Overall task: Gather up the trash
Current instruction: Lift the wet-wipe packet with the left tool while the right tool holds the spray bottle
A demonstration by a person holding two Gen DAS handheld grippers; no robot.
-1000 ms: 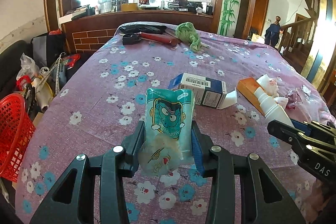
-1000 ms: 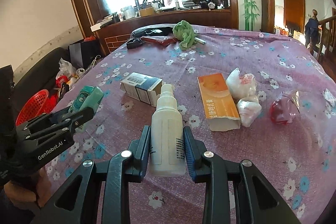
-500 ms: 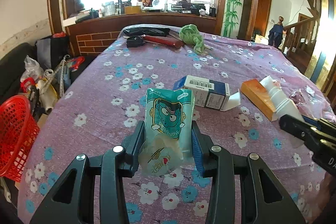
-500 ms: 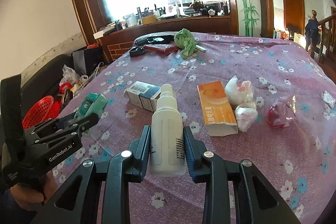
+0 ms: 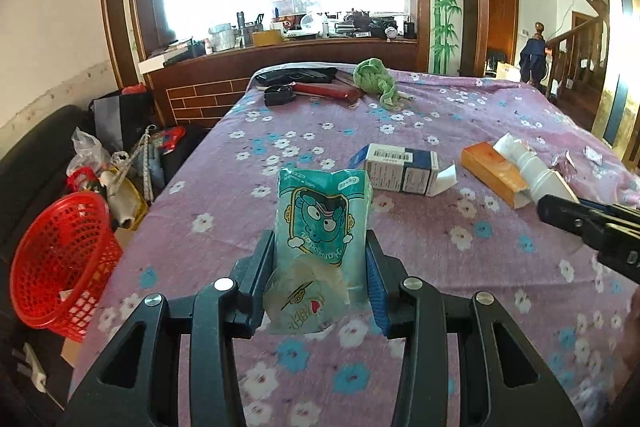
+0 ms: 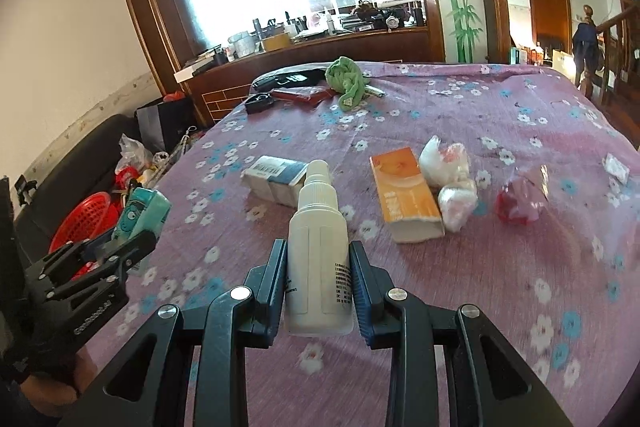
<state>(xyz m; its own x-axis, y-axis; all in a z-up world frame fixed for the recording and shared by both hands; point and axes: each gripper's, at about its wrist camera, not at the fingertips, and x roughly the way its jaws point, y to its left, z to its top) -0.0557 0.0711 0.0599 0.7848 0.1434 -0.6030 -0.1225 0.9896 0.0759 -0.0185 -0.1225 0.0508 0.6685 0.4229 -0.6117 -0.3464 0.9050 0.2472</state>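
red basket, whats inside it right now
In the left wrist view the red basket by the bed holds a scrap of white paper low against its mesh wall. The rest of its bottom is hidden behind the near wall. The right wrist view shows only its rim.

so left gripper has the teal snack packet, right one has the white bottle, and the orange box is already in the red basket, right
Not quite. The left gripper does hold the teal snack packet, and the right gripper the white bottle. But the orange box lies on the bedspread, not in the red basket; the right wrist view shows it.
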